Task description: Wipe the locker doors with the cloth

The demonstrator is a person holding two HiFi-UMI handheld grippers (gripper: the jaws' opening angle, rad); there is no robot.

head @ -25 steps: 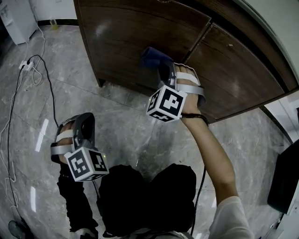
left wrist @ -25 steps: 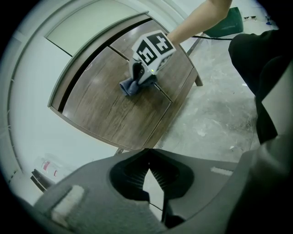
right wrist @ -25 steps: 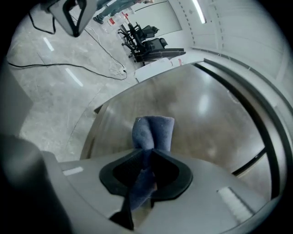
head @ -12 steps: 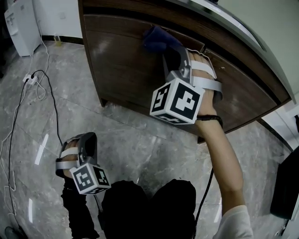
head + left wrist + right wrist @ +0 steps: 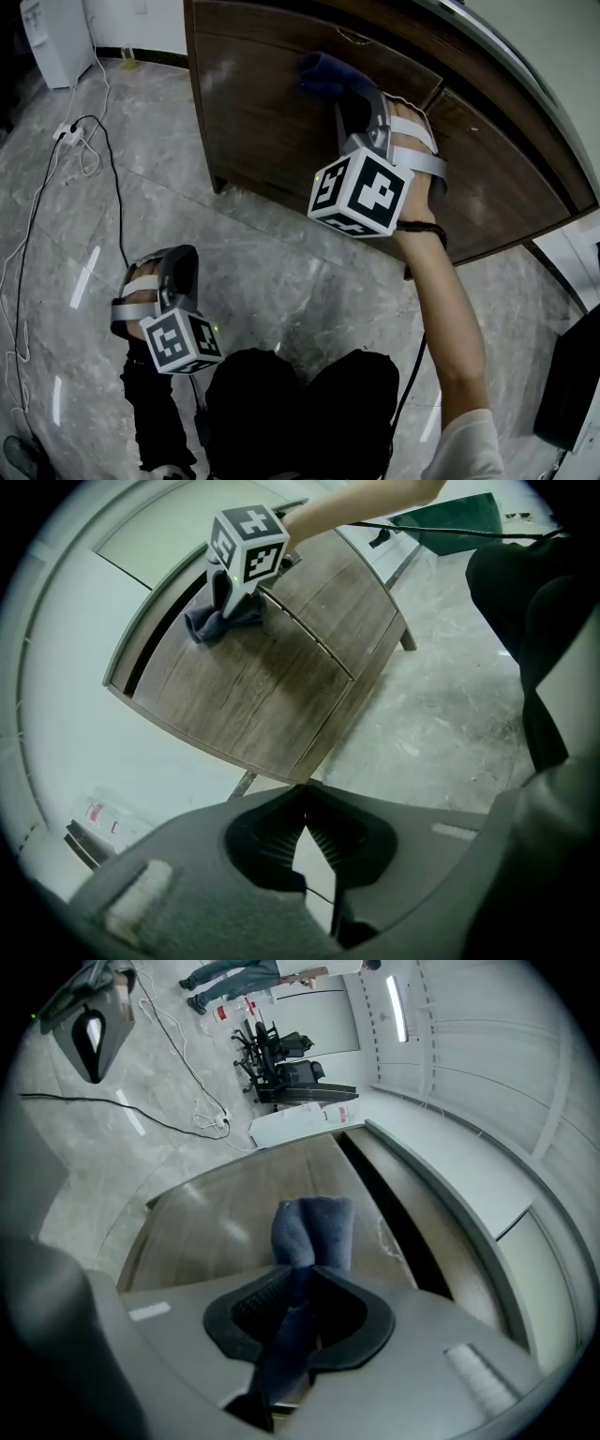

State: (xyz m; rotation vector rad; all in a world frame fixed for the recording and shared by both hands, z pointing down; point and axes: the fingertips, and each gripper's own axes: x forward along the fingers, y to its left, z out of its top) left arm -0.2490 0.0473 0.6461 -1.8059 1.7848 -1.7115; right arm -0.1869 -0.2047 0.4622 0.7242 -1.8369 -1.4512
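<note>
The cloth (image 5: 314, 1232) is dark blue and thick, bunched into a folded wad. Its tail runs back between the right tongs (image 5: 298, 1288), which clamp it. Its front end lies against the upper part of the left locker door (image 5: 267, 131), close to the seam with the right door (image 5: 506, 178). Both doors are dark brown with a wood grain, flat-fronted and faintly glossy.

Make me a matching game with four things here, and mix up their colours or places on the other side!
Things:
1. cloth
2. left gripper
3. locker door
4. floor

Colour, place or state:
A. brown wood
B. grey, shiny stone
C. clamped in the right gripper, pressed on the door
D. down low over the floor, jaws together, empty

Pairs: 1-C, 2-D, 3-A, 4-B
</note>
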